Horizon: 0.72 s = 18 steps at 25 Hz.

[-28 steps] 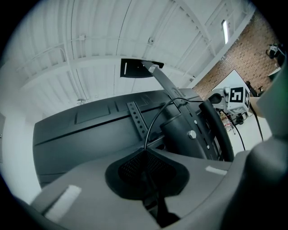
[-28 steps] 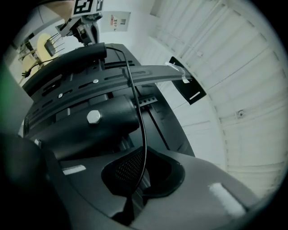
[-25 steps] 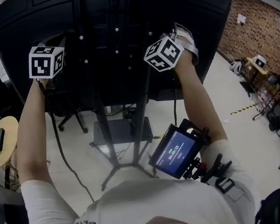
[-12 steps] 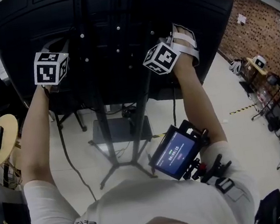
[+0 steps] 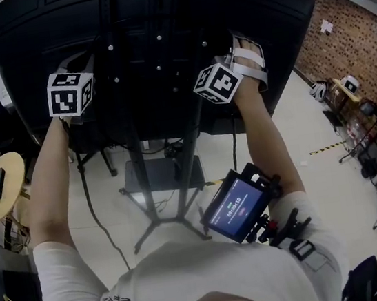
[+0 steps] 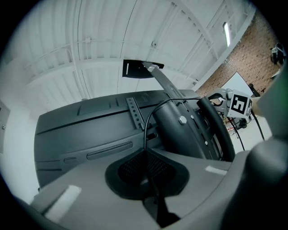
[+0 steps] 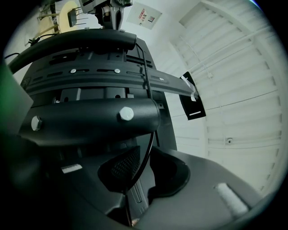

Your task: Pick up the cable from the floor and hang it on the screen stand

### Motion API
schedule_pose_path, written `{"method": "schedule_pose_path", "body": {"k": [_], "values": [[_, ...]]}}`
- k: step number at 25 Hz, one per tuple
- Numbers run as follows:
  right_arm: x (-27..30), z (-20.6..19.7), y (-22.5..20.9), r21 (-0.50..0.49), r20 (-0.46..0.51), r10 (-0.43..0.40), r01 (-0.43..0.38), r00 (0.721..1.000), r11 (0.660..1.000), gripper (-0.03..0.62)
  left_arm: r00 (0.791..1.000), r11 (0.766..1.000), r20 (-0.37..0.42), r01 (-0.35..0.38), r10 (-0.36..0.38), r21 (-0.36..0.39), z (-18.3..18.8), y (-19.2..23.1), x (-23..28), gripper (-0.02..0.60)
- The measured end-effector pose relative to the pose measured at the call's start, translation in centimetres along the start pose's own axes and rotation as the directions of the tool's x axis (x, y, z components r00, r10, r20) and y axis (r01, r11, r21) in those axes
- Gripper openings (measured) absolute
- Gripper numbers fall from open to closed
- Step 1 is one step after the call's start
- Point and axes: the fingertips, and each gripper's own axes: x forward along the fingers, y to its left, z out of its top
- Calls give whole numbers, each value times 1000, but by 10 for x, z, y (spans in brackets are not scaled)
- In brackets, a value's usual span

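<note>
Both grippers up at the back of large black flat screen [image 5: 156, 19], either side of black metal screen stand [image 5: 133, 140].

Left gripper [image 6: 146, 170]: pads together, clamped on thin black cable [image 6: 147, 123], which is pinched in the seam. From there cable arcs up and over round black stand tube [image 6: 175, 134].

Right gripper [image 7: 140, 177]: jaws apart, just been opening. Cable passes loose through the gap beside one mesh pad [image 7: 123, 168], then runs up behind the bolted tube.
</note>
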Motion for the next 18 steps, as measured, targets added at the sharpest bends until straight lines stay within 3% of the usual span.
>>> {"method": "schedule_pose_path", "body": {"k": [11,18], "values": [[-18,6,2,19,103,-23,22,994,1000,146,1000,1000,-9,-19,19,11,1,-3,-2,15],[-27,5,-3,98,189,-68,50,980,994,90,999,999,-24,-36,36,19,3,-1,-1,15]]}}
